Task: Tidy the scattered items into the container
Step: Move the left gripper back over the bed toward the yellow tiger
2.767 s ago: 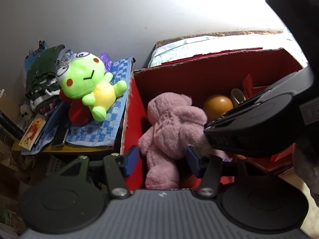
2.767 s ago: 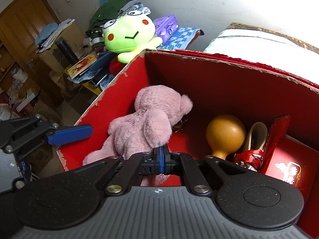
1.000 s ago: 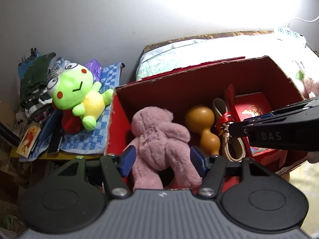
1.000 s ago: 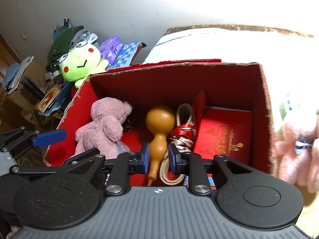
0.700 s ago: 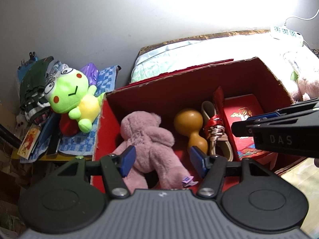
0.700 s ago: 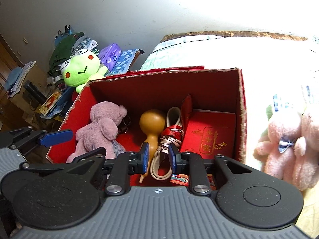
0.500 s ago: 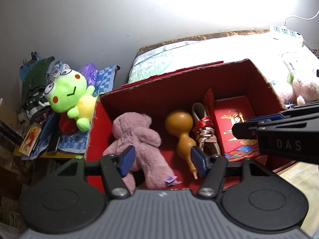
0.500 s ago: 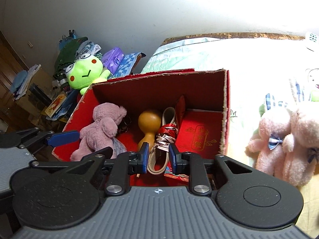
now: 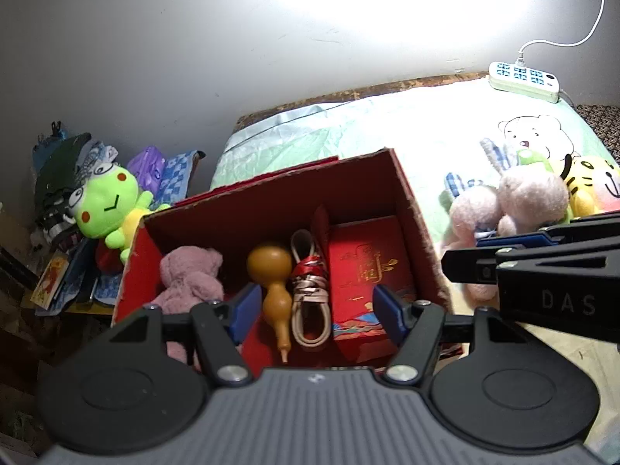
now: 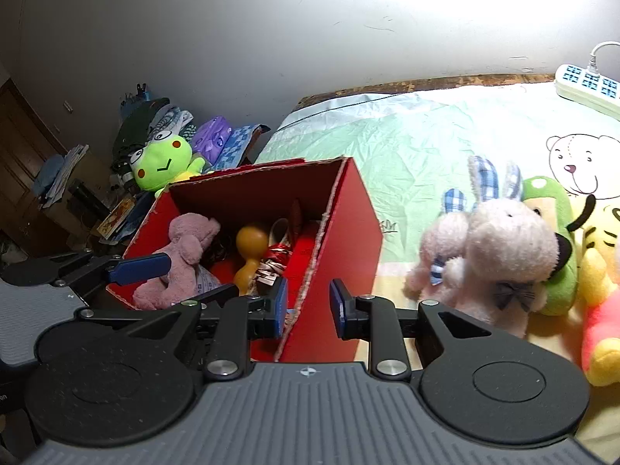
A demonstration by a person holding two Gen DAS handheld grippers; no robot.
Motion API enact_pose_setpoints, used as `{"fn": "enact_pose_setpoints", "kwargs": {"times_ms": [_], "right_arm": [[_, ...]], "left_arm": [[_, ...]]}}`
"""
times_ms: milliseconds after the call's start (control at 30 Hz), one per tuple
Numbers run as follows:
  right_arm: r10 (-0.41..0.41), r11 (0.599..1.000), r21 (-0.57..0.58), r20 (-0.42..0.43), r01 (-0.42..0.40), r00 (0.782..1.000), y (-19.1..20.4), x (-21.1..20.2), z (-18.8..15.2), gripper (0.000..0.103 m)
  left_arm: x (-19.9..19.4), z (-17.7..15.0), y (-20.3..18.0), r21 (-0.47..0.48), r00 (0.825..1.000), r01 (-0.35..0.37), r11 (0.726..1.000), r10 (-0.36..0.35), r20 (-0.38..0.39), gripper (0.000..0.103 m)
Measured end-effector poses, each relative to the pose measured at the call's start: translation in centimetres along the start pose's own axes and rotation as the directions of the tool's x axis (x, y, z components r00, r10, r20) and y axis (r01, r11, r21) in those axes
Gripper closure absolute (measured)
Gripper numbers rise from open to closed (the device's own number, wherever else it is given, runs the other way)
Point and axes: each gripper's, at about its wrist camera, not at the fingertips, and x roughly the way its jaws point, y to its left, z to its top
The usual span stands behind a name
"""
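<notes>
Orange-brown gourd [image 9: 272, 283] lies lengthwise in red box [image 9: 420, 232], stem toward camera

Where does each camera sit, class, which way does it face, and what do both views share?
Left wrist: on the left gripper, looking down into the red box; its own opening, empty jaws show, and the right gripper enters from the right.
Right wrist: on the right gripper, aimed at the box's right wall and the pink bunny on the bed; its opening, empty jaws and the left gripper's finger show.
Shared: box, gourd, pink bear, frog plush, power strip.
</notes>
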Motion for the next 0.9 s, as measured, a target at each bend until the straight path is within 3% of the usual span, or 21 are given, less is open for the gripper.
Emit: {"fn": "enact_pose_setpoints", "kwargs": {"times_ms": [300, 567, 900], "right_arm": [[-0.057, 0.995, 0.082, 0.018, 0.055, 0.998, -6.2, -3.4, -1.0, 0.076], [-0.125, 0.979, 0.164, 0.031, 0.118, 0.992, -11.4, -6.1, -2.1, 0.076], [-0.184, 0.952, 0.251, 0.022, 0.173, 0.983, -16.7, -8.0, -3.5, 0.076]], "left_arm": [[-1.2, 1.7, -6.9, 0.074, 0.997, 0.074, 0.995, -0.076, 0.03, 0.036], [-1.0, 2.4, -13.9, 0.169, 0.985, 0.164, 0.972, -0.171, 0.024, 0.037], [0.9, 2.2, -18.7, 0.146, 0.953, 0.304, 0.941, -0.3, -0.051, 0.036]]}}
